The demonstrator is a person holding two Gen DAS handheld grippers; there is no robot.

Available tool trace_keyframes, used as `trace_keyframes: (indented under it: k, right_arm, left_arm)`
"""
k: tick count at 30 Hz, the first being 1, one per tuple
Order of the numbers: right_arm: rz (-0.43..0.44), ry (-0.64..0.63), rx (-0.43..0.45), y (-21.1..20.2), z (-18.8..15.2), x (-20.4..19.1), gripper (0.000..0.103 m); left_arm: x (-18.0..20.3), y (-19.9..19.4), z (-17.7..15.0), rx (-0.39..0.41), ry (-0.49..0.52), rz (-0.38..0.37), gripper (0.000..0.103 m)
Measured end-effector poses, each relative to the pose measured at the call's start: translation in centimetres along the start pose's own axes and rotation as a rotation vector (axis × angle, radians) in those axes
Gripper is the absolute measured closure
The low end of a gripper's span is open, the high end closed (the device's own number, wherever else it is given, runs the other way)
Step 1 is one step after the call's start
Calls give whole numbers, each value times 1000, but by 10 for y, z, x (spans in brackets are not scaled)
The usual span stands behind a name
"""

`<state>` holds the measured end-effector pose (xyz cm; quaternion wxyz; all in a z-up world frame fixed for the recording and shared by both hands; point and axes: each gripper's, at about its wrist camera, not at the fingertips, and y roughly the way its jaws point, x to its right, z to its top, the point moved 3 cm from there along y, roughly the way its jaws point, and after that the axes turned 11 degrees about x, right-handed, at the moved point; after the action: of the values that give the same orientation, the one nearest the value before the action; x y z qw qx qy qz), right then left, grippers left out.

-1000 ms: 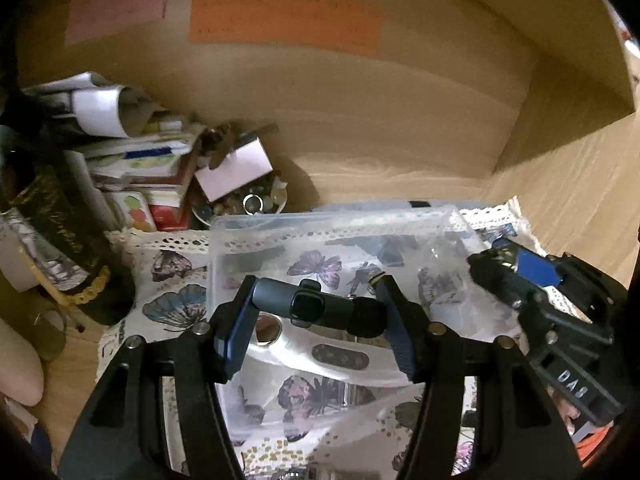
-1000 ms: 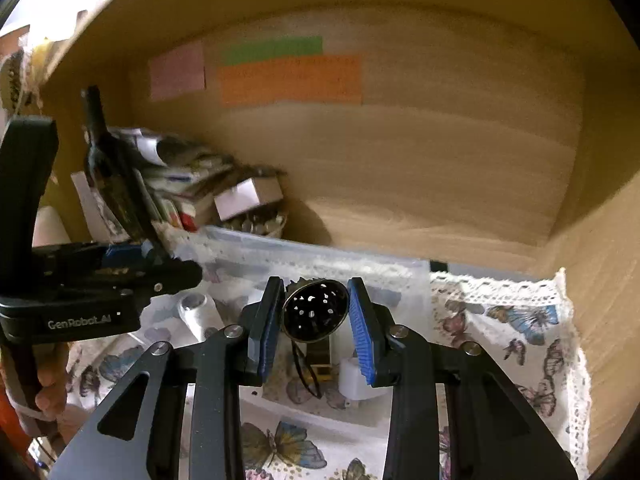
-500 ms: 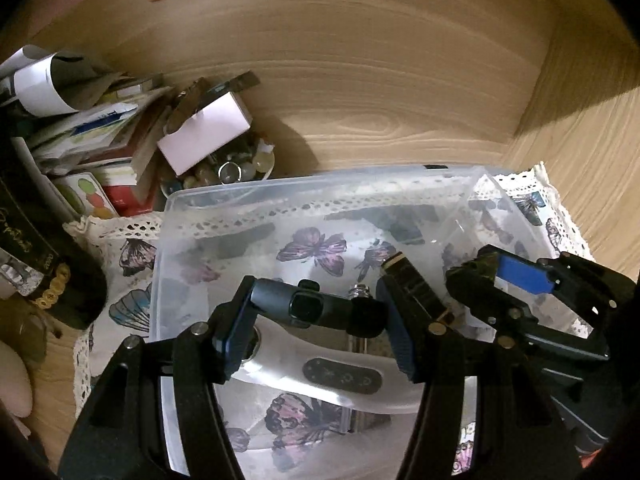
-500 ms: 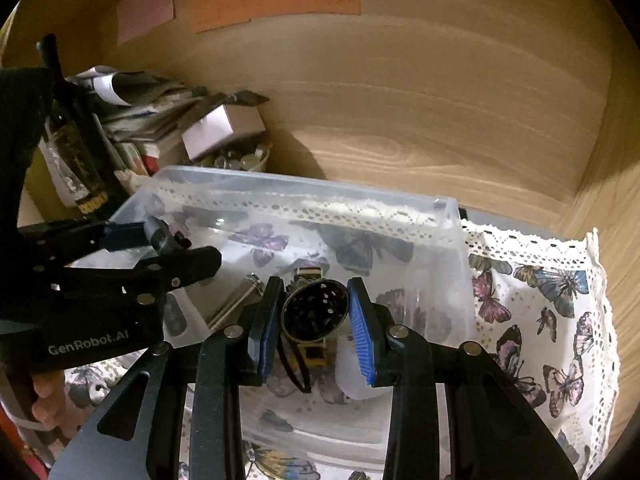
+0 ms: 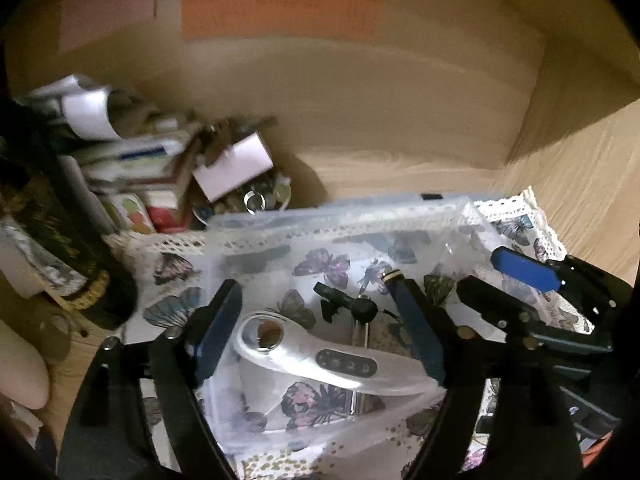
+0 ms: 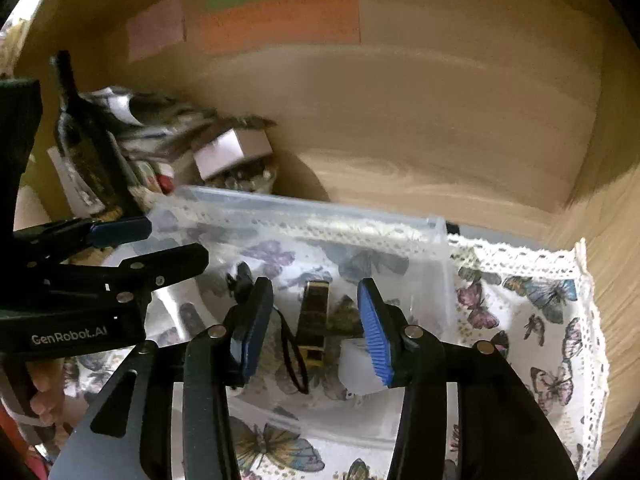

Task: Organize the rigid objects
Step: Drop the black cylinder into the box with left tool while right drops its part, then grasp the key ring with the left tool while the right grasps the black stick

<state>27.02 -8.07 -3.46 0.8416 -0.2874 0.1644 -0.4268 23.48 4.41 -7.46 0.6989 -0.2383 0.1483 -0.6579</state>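
Two drops made within the last second. Starting at the far left of the left wrist view: blurred clutter of papers and a white cardboard box (image 5: 232, 164), untouched. Then the left gripper (image 5: 316, 324), spread wide and holding nothing, where a moment ago clamped on a small black cylindrical clip-on device (image 5: 346, 305). Now lying loose on the floor of the clear plastic storage bin (image 5: 340, 208), at the centre of the frame, just above a white curved plastic handset with a round hole and a dark button strip (image 5: 320, 360). At the right edge, the right gripper (image 5: 496, 280), likewise parted.

Same story in the right wrist view: left gripper (image 6: 160, 242) at the left edge; right gripper (image 6: 314, 326) at lower centre, gaping, no longer pinching the round perforated metal piece. Cannot pick that piece out now; presumably in the bin (image 6: 312, 216), hidden.

Between the blue ribbed pads: a glossy gold-and-black rectangular block (image 6: 314, 320), a thin black cord loop (image 6: 294, 356), a frosted white plastic cube (image 6: 356, 364). Hard, smooth, unlikely to deform. Further right, butterfly-print cloth with lace edging (image 6: 540, 320) under everything.

Judged: two more items binned, both hands free for the next pick.
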Motion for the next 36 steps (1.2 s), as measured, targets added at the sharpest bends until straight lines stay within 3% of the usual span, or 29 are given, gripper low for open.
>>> trace_keyframes:
  k: [9, 15, 24, 31, 36]
  right_arm:
    - [14, -37, 121, -59, 10, -8, 49]
    - [-5, -56, 146, -88, -2, -8, 47]
    - [-23, -21, 61, -94, -46, 4, 45]
    - [-11, -4, -62, -86, -90, 8, 45]
    - [6, -10, -127, -77, -111, 6, 45]
  left_arm:
    - [-9, -56, -3, 100, 33, 21, 6]
    - [-17, -77, -26, 78, 66, 44, 5]
    - [-23, -78, -81, -52, 61, 28, 4]
    - [-5, -60, -120, -192, 85, -30, 4]
    - [17, -47, -133, -250, 138, -60, 4]
